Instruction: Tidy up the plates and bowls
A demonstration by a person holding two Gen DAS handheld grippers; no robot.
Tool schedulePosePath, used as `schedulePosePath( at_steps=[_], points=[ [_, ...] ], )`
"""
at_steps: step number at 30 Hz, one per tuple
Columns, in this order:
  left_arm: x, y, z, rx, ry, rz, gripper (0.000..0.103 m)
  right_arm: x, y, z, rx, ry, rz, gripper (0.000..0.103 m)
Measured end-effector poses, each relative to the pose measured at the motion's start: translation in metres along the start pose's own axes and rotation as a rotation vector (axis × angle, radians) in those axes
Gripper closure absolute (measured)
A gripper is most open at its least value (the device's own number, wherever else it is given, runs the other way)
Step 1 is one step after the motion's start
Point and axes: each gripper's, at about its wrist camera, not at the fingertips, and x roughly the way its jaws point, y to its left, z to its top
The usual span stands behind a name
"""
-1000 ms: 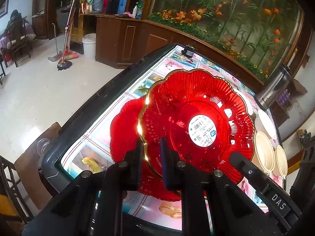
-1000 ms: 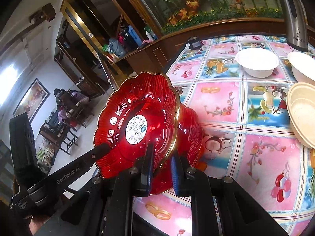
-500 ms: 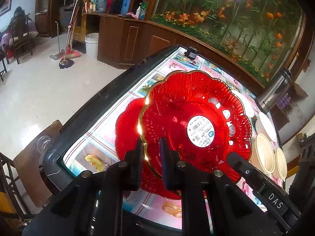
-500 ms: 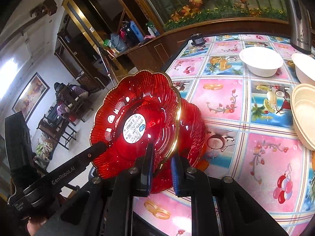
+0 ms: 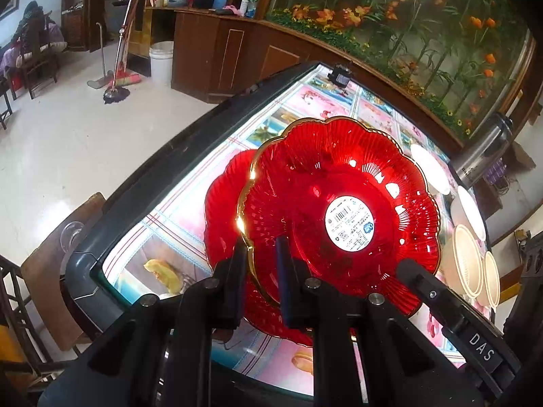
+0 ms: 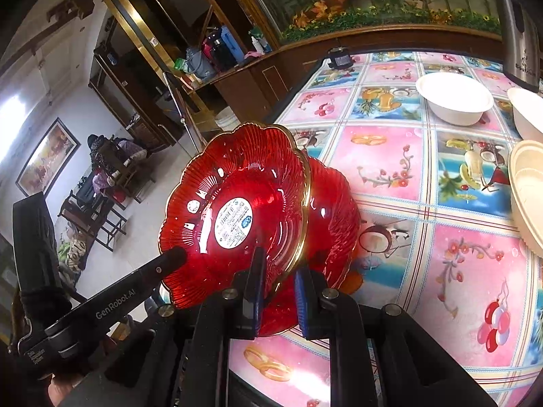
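Both grippers are clenched on opposite edges of the gold-rimmed red plate [image 5: 339,203] — the left gripper [image 5: 259,254] and the right gripper [image 6: 280,271] carry it jointly, tilted, just above the second red plate [image 6: 334,210] lying beyond the fingertips on the table [image 6: 390,156].

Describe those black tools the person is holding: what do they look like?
Both are matte black plastic. The left gripper has two flat, narrow fingers with round silver bolts behind them. The right gripper has blue-faced fingers. White lettering marks their sides: "DAS" on the right one, "GenRobot.AI" on the left.
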Motion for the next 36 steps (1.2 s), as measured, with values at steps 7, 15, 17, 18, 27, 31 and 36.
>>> schedulePosePath(
  at_steps=[7, 15, 17, 18, 27, 31, 36],
  points=[
    [0.012, -0.001, 0.000, 0.000, 0.028, 0.019, 0.090, 0.013, -0.005, 0.000, 0.015, 0.030, -0.015, 0.088],
    [0.020, 0.000, 0.000, -0.002, 0.049, 0.038, 0.090, 0.026, -0.007, 0.001, 0.015, 0.060, -0.031, 0.088],
    [0.023, 0.000, 0.000, -0.003, 0.055, 0.038, 0.090, 0.029, -0.009, 0.001, 0.018, 0.066, -0.034, 0.087],
    [0.023, 0.001, 0.000, -0.003, 0.059, 0.041, 0.090, 0.030, -0.009, 0.001, 0.018, 0.070, -0.035, 0.085],
    [0.030, 0.000, -0.001, 0.000, 0.074, 0.063, 0.090, 0.041, -0.008, 0.001, 0.017, 0.108, -0.052, 0.082],
    [0.032, 0.000, 0.001, -0.014, 0.083, 0.069, 0.088, 0.045, -0.008, 0.003, 0.015, 0.123, -0.053, 0.079],
    [0.031, 0.002, 0.005, -0.040, 0.112, 0.020, 0.074, 0.045, -0.005, 0.006, 0.023, 0.138, -0.004, 0.058]
  ],
)
